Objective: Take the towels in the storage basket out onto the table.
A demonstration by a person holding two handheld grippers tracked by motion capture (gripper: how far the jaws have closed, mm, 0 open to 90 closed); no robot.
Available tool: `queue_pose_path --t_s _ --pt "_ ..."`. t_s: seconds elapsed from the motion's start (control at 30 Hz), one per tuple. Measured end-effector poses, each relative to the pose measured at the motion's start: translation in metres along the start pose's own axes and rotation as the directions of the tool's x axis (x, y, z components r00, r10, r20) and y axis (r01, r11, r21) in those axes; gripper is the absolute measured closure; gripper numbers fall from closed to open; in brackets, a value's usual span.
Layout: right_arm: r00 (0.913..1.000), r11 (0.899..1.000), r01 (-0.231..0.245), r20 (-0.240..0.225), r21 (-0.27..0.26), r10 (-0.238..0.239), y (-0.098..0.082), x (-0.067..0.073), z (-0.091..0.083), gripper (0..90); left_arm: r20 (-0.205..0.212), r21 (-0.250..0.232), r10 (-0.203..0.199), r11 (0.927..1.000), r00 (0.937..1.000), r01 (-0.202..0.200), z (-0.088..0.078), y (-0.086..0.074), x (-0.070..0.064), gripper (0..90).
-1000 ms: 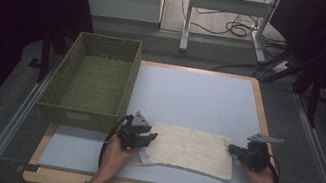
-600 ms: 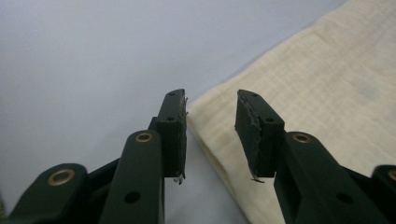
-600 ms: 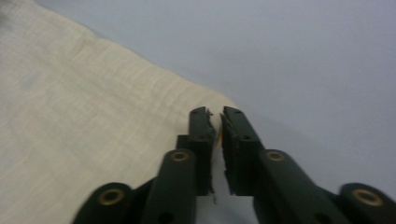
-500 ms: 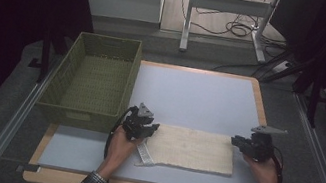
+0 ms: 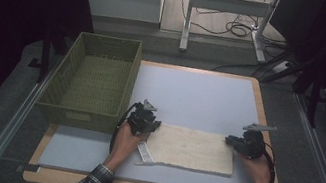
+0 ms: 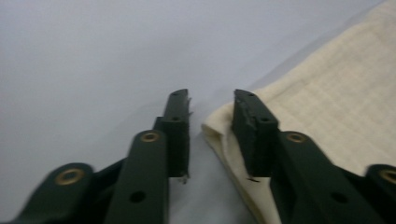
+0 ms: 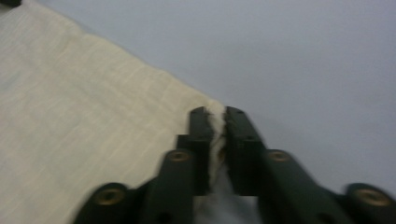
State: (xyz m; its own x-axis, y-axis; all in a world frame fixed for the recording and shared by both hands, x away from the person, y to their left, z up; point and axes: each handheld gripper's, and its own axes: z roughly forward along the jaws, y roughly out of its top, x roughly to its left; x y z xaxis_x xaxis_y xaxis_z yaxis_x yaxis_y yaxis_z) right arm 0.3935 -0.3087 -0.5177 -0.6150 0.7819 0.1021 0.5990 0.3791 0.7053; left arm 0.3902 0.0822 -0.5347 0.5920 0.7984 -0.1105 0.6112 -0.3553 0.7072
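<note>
Right gripper view: right hand-held gripper (image 7: 215,116) pinched on 1 corner of the cream cloth (image 7: 84,116). Left hand-held gripper (image 6: 212,100) has just been closing; jaws stand apart, astride the opposite corner, pads not yet pressing. Cloth lies flat on the desk (image 5: 190,96) between both grippers. Judged light, limp, non-slippery: grip corners.

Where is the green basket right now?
In the high view the green basket stands at the table's left edge, just behind the left gripper.
</note>
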Motion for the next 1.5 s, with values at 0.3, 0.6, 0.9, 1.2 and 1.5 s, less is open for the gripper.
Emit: queue_pose_path --t_s 0.3,0.6,0.9,1.2,1.5 --pt "0.9965 0.998 0.061 0.058 -0.006 -0.06 0.027 -0.014 0.008 86.5 0.055 -0.013 -0.007 0.9999 0.9985 0.008 -0.006 -0.004 -0.004 84.5" --pt "0.9982 1.0 0.015 0.059 -0.008 -0.015 0.045 -0.031 0.033 78.7 0.086 -0.033 0.001 0.9994 0.9963 0.002 -0.013 -0.007 -0.01 71.2" --pt "1.0 1.0 0.007 0.005 -0.006 -0.007 0.027 -0.018 0.011 64.0 0.0 -0.04 0.022 0.999 0.9998 -0.022 -0.002 -0.012 -0.003 48.6" --pt "0.9958 0.998 0.07 -0.058 -0.007 -0.07 0.007 0.014 -0.005 56.3 0.01 -0.052 0.034 0.9981 0.9994 -0.034 0.0 -0.013 -0.002 41.4" --pt "0.9887 0.992 0.122 -0.085 -0.018 -0.123 -0.005 0.042 -0.023 49.9 0.012 -0.055 0.031 0.998 0.9994 -0.03 0.0 -0.014 -0.001 41.3"
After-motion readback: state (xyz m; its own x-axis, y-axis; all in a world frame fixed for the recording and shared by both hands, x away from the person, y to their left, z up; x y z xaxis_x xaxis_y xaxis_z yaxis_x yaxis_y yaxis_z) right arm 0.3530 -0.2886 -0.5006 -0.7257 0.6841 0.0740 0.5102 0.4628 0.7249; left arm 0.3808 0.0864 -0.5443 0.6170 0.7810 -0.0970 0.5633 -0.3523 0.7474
